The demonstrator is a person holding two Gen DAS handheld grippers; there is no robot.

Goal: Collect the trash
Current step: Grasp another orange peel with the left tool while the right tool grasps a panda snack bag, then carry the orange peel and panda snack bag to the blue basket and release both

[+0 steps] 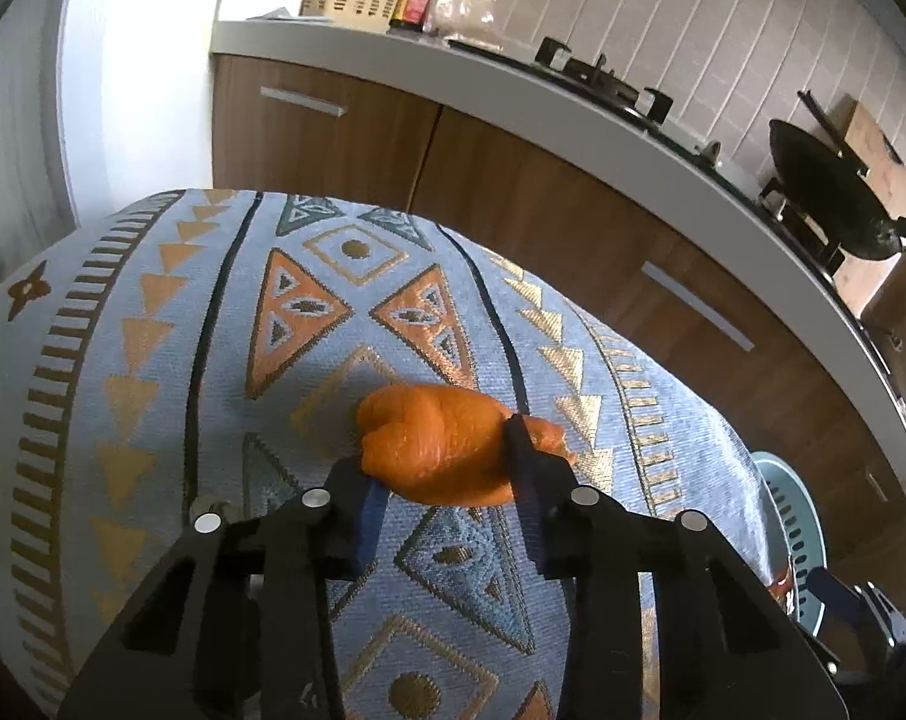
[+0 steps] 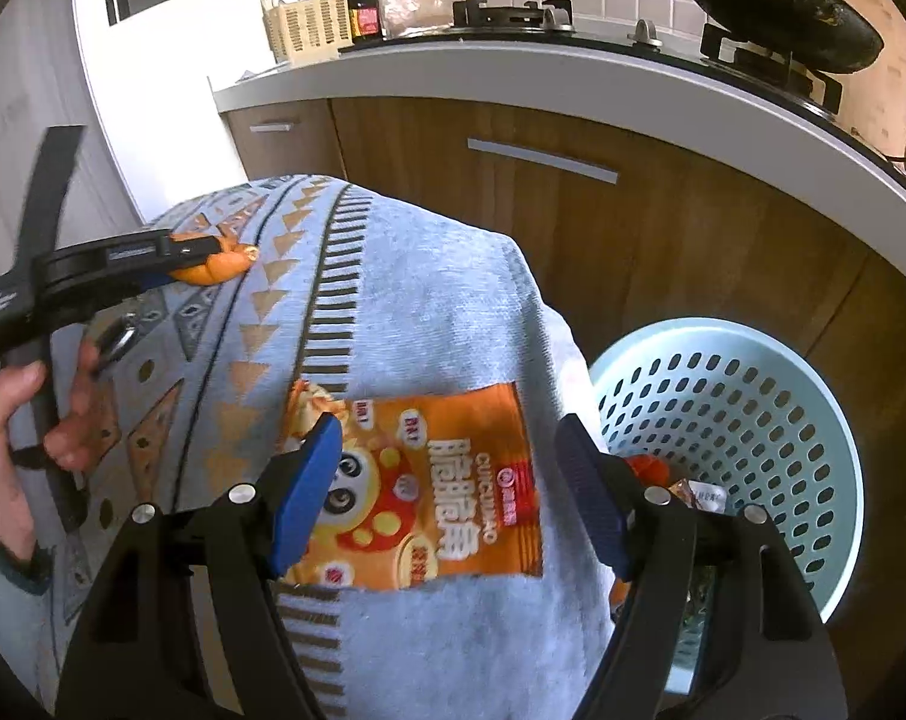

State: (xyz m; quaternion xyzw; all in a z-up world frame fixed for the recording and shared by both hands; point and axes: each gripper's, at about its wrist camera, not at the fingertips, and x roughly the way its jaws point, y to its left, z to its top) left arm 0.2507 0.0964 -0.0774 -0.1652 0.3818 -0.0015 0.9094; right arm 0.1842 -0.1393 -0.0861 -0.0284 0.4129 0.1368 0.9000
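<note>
A crumpled orange wrapper (image 1: 435,450) lies on the patterned tablecloth (image 1: 153,360). My left gripper (image 1: 441,453) is shut on it, one pad against each side. The right wrist view shows that same left gripper (image 2: 204,252) from the side, gripping the orange wrapper (image 2: 225,267), with a person's hand (image 2: 21,420) on its handle. A flat orange snack packet (image 2: 441,480) lies near the cloth's right edge. Above it my right gripper (image 2: 450,429) stands open, its blue pads (image 2: 309,480) on either side and clear of the packet.
A light blue perforated basket (image 2: 753,396) stands on the floor to the right of the table, with some trash (image 2: 693,489) inside; it is also the basket (image 1: 795,516). Behind are wooden cabinets (image 2: 543,228), a counter with a gas stove (image 2: 513,15), a black wok (image 2: 777,6) and a sauce bottle (image 2: 363,6).
</note>
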